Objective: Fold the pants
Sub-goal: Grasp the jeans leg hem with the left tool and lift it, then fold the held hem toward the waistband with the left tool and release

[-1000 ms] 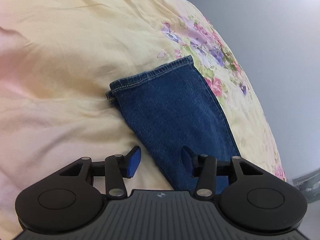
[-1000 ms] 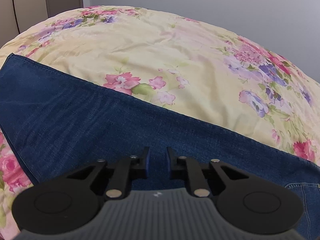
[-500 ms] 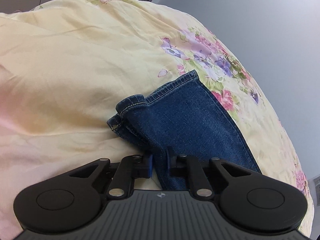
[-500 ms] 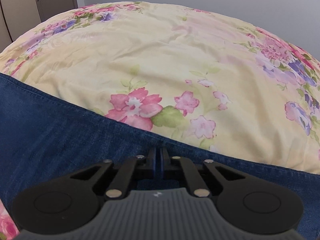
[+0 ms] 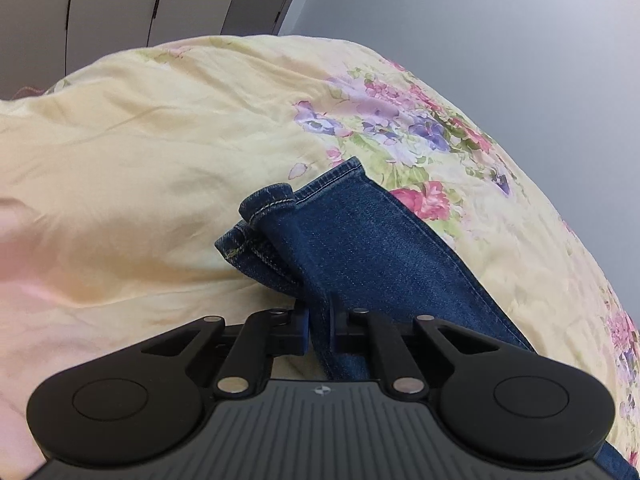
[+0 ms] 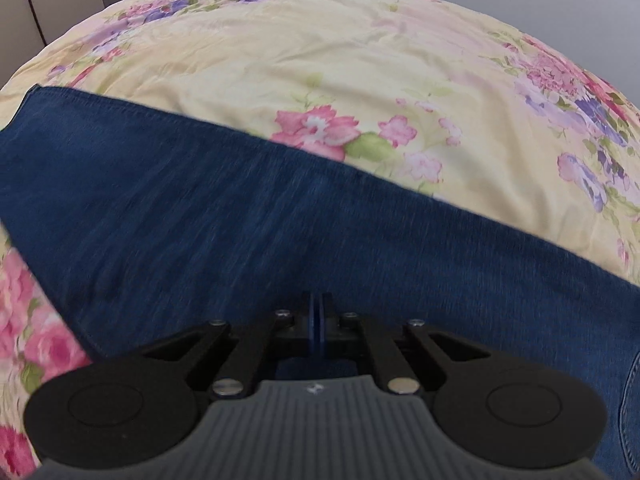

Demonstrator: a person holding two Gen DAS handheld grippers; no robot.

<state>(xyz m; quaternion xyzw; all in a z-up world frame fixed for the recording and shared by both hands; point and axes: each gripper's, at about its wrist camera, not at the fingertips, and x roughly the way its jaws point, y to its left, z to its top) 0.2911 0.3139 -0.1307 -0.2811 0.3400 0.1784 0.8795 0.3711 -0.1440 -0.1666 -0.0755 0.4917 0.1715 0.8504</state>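
Blue denim pants lie on a yellow floral bedspread. In the left wrist view the leg end (image 5: 360, 240) with its stitched hem (image 5: 272, 200) is bunched and lifted, and my left gripper (image 5: 320, 320) is shut on the denim just behind the hem. In the right wrist view the pants (image 6: 240, 220) stretch flat across the frame from left to right. My right gripper (image 6: 319, 316) sits over the denim with its blue pads pressed together; no cloth shows between them.
The bedspread (image 5: 140, 160) covers the bed, also in the right wrist view (image 6: 320, 60). A grey wall (image 5: 480, 40) stands behind and cabinet doors (image 5: 120, 0) at the far left. A jeans seam (image 6: 628, 400) shows at the lower right.
My left gripper closed on the leg end and raised it, bunching the hem. My right gripper closed fully and drew back, so more of the pants shows.
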